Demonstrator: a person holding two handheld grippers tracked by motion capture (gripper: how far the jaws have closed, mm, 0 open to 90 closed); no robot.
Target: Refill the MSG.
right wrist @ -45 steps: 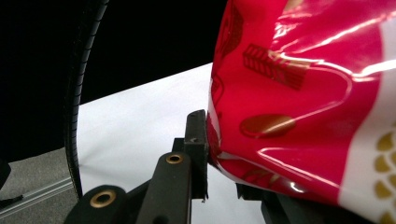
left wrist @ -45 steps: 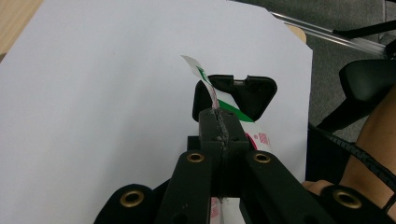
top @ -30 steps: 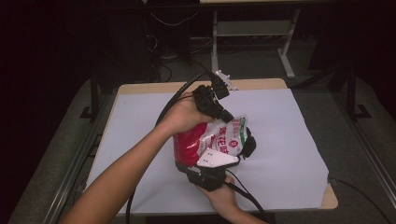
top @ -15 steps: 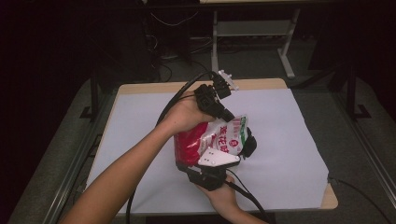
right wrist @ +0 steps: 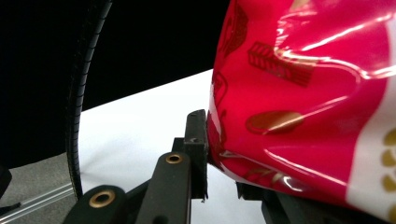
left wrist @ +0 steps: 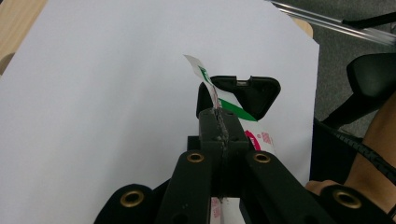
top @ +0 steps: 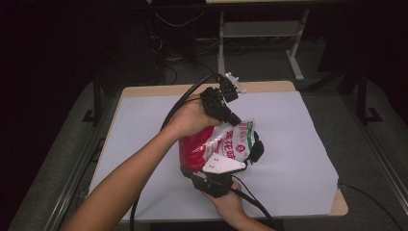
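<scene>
A red and white snack bag [top: 219,144] with a green strip hangs above the white-covered table [top: 298,144], held between both grippers. My left gripper [top: 232,118] comes from above and is shut on the bag's top edge; in the left gripper view its jaws [left wrist: 219,122] pinch the thin white and green seal [left wrist: 201,74]. My right gripper [top: 222,161] comes from below and is shut on the bag's lower body. In the right gripper view the glossy red film [right wrist: 303,93] bulges between its jaws [right wrist: 229,163], and the right jaw is mostly hidden under the bag.
Black cables [top: 178,103] trail from both grippers across the table. The wooden table edge [top: 159,90] shows at the back, with a metal frame rail [top: 86,159] on the left. A white desk frame [top: 260,31] stands on the dark floor behind.
</scene>
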